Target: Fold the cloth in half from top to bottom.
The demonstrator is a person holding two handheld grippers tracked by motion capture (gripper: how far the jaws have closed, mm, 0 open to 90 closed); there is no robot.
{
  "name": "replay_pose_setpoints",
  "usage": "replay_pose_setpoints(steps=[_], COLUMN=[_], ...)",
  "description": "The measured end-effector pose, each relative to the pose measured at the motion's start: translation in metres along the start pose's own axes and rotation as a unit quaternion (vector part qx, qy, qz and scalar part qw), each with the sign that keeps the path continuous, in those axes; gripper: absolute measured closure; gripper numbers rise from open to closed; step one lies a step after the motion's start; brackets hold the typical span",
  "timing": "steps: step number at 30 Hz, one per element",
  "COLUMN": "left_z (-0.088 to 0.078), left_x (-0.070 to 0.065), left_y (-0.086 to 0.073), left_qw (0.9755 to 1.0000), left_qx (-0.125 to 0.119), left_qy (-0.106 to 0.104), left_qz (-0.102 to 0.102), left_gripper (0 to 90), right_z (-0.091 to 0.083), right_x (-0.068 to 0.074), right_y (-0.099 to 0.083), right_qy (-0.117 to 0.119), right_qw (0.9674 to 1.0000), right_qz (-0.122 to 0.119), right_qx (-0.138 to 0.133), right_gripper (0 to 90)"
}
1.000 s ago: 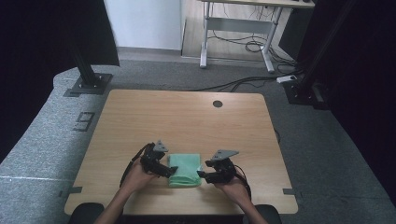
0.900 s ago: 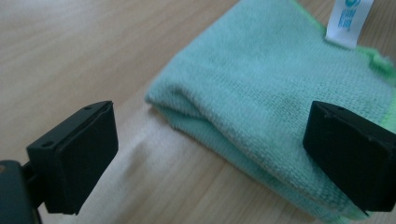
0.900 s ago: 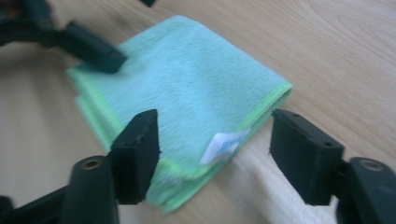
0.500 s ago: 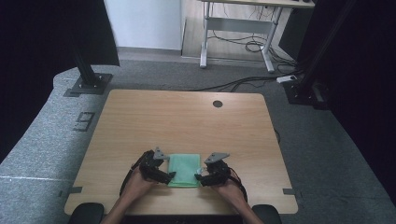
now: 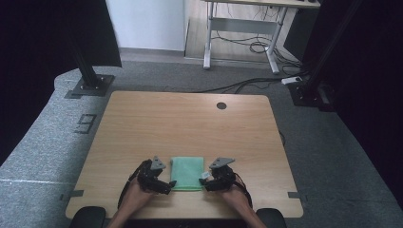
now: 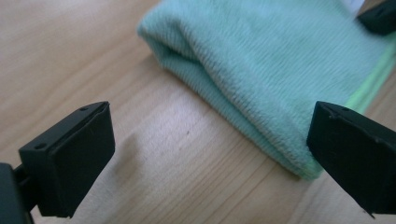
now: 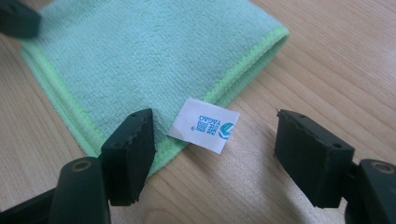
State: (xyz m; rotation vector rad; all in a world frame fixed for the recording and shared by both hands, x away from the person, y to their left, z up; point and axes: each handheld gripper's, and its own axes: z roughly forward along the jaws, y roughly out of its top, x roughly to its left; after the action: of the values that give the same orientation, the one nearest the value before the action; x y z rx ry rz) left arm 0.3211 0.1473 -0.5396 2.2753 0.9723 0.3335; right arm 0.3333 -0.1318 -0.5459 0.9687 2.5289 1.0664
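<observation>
Folding seems almost finished here: the cloth (image 5: pixel 187 173) lies as a small flat rectangle near the front edge of the table (image 5: pixel 190 123), between the two grippers. From its look, it is already folded more than one time, because the left gripper view shows a thick rounded fold with several layers at the side of the cloth. What is left, in my judgement, is only one more fold or a last tidy, and I cannot say which.

The left gripper (image 5: pixel 167 185) stands just beside the left edge of the cloth, near its front corner, with its jaws wide apart and nothing between them. The right gripper (image 5: pixel 207 181) is at the right front corner; its jaws have just been opening and now stand apart. In the right gripper view a white label (image 7: pixel 203 124) lies between them, but neither pad presses on it, though one jaw sits at or over the hem.

The cloth is mint green microfibre, soft, with fine ribs and a brighter green stitched hem (image 7: pixel 243 65). The label is thin, with blue print. The table is pale wood with straight grain, smooth and matte.
</observation>
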Motion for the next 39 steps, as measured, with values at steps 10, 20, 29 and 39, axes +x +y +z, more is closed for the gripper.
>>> replay_pose_setpoints(steps=[10,20,29,39], left_z=[0.007,0.015,0.028,0.045], left_x=[0.004,0.013,0.026,0.046], left_y=[-0.001,0.006,0.021,0.04], left_qw=[0.9996,0.9991,0.9987,0.999], left_qx=[-0.013,-0.022,-0.028,-0.019], left_qy=[0.025,0.033,0.039,0.019], left_qz=[-0.011,-0.011,-0.018,-0.037], left_gripper=[0.0,0.0,0.0,0.0], right_z=[0.001,0.005,0.013,0.021], right_x=[0.001,-0.007,-0.028,-0.05], right_y=[-0.002,0.003,0.012,0.021], right_qy=[-0.022,-0.036,-0.055,-0.069], right_qw=[0.9996,0.9991,0.9976,0.996], right_qz=[0.017,0.022,0.042,0.056], right_qx=[-0.002,0.002,0.001,-0.002], right_gripper=[19.3,18.5,18.6,19.0])
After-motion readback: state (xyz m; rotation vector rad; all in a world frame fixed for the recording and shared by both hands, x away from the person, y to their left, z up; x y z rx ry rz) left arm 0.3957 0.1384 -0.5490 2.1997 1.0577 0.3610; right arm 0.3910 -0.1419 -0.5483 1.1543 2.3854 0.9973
